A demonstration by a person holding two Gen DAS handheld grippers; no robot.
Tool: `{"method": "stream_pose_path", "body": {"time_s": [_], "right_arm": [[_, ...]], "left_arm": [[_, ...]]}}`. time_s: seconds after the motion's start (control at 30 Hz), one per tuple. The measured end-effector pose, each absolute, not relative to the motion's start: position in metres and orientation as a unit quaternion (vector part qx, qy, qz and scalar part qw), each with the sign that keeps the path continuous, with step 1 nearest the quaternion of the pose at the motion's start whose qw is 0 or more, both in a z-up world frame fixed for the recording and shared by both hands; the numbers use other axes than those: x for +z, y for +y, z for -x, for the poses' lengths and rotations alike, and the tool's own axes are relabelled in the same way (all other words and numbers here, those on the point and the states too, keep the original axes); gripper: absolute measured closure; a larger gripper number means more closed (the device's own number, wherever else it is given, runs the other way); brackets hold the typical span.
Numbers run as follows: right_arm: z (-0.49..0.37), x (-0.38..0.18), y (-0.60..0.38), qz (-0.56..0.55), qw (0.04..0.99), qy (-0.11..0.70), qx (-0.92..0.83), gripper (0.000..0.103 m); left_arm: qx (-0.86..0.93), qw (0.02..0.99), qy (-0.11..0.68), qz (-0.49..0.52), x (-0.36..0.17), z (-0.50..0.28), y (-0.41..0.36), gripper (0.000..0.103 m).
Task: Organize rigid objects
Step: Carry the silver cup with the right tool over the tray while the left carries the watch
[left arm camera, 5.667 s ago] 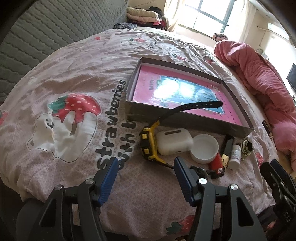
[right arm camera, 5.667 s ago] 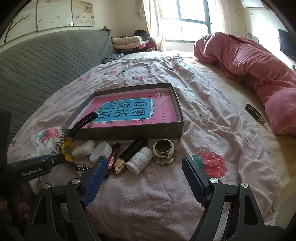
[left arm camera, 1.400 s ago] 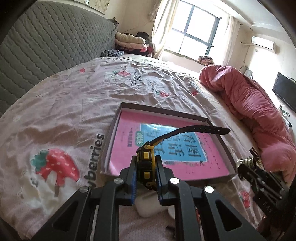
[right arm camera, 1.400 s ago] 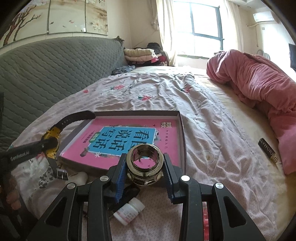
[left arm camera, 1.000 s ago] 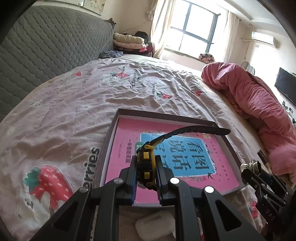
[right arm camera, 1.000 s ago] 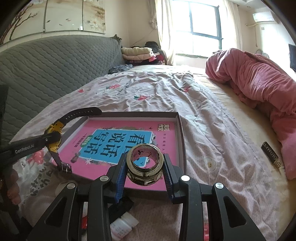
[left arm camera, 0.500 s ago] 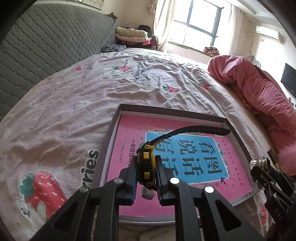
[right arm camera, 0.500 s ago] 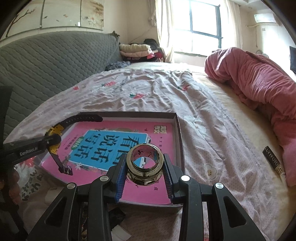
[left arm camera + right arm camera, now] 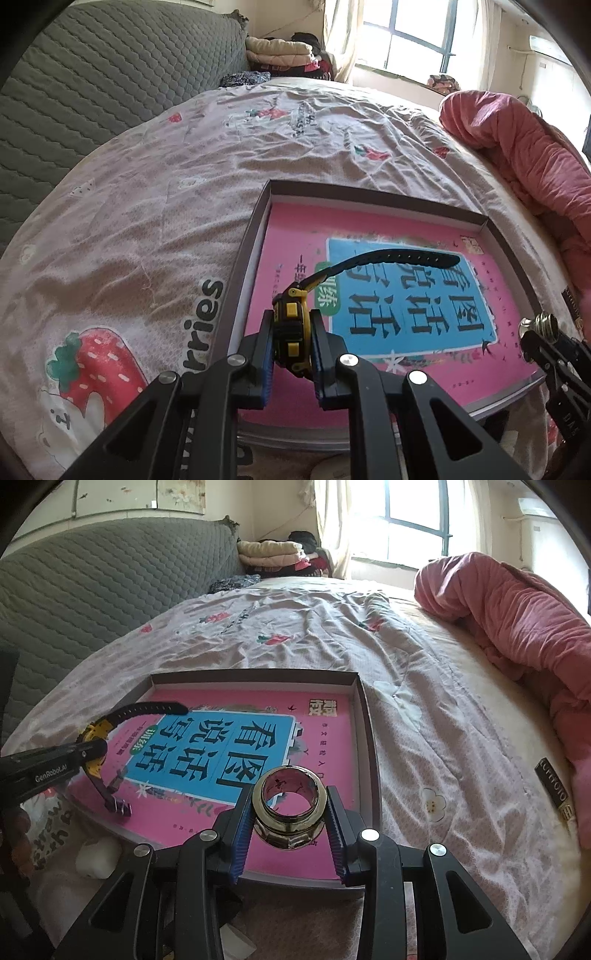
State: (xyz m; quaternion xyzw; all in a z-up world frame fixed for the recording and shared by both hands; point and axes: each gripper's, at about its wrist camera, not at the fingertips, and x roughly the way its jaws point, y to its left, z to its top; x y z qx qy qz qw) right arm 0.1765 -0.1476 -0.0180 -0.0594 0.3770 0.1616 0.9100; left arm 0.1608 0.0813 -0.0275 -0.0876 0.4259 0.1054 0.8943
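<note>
So the left tongs (image 9: 291,354) are clamped tight on the case of a chunky yellow-and-black digital wristwatch with black rubber straps (image 9: 291,332). One strap arcs up and away over the box, all its little holes showing. The right tongs (image 9: 289,825) are closed partway around a shiny gold-toned metal ring with a hexagonal base (image 9: 289,805), blue ribbed pads pressing on both its sides. You can see straight through the ring to the pink underneath.

Both things hang over the near half of a shallow grey cardboard box lid (image 9: 369,746) lying on the bed, with a pink book with a blue title panel in big black characters (image 9: 321,738) flat inside it. The watch is over the left part of the book, the ring over the right part near the box's right wall.

What each view adds: the right wrist camera catches the watch side-on (image 9: 94,734), so you get the lower strap with its buckle dangling right down at the book cover; I can't tell if it touches. It also shows a small white rounded case (image 9: 98,856) on the bed near the box's front left corner, and a dark slim item with gold lettering (image 9: 554,786) off right by the bunched pink quilt (image 9: 517,620). The left camera only gets the ring as a small bit at the right edge (image 9: 539,323), but shows the bedsheet with strawberry print and black lettering (image 9: 110,258) much better.
</note>
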Motion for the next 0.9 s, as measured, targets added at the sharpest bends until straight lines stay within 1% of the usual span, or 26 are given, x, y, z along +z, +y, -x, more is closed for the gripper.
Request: {"method": "stream_pose_path", "body": {"time_s": [0.3,0.5,0.9], "right_arm": [[-0.178,-0.019,-0.149,0.064,0.91,0.382,0.149,0.066],[-0.182,-0.025,-0.152,0.067,0.9,0.407,0.146,0.066],[-0.183,-0.03,-0.155,0.082,0.896,0.416,0.132,0.065]], "left_arm": [[0.111,0.891,0.436,0.065,-0.029,-0.16,0.079,0.086],[0.114,0.89,0.439,0.046,-0.029,-0.161,0.078,0.086],[0.132,0.887,0.439,0.053,-0.029,-0.16,0.09,0.086]]}}
